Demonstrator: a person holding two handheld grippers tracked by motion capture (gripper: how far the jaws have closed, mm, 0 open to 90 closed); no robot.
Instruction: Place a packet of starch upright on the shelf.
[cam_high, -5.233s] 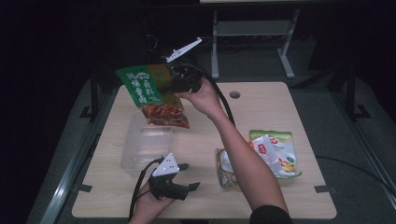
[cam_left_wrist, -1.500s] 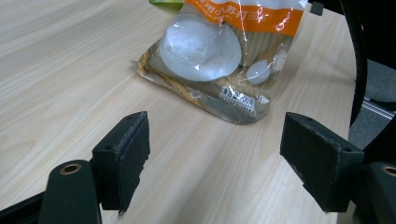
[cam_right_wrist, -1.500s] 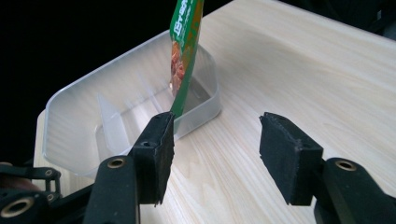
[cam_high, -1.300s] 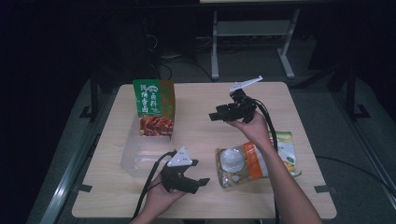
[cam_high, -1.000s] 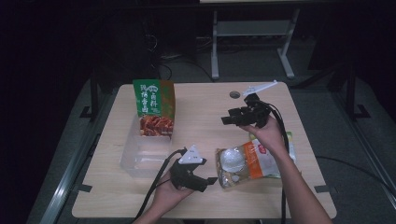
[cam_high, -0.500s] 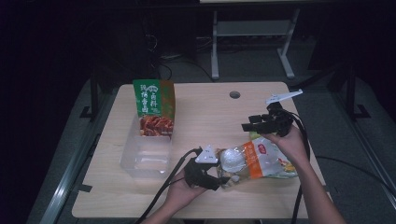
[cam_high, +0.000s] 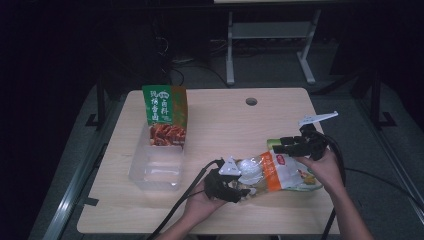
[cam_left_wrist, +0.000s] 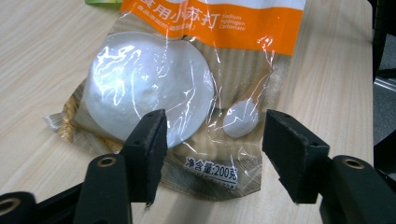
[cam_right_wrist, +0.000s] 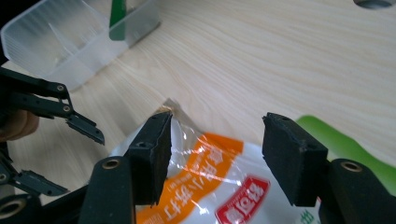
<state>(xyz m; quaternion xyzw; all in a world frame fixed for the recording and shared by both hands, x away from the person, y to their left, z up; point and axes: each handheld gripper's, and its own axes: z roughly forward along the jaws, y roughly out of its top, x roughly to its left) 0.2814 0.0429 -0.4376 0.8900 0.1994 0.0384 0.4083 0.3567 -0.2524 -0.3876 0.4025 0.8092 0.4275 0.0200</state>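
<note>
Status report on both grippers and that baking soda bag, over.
Left gripper open, jaws just closing, straddling the bag's clear end. Right gripper open over its orange end. Baking soda bag flat on the table, not gripped. Nothing in the way.

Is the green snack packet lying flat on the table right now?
No, the green snack packet stands upright in the clear plastic container in the high view.

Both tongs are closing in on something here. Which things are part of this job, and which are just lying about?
In the job:
- orange-and-clear powder bag, flat on the table
- left tongs, open astride its clear end, jaws just been closing
- right tongs, open over its orange end

Lying about:
- clear plastic bin
- green snack packet standing in it
- green packet under the bag
</note>
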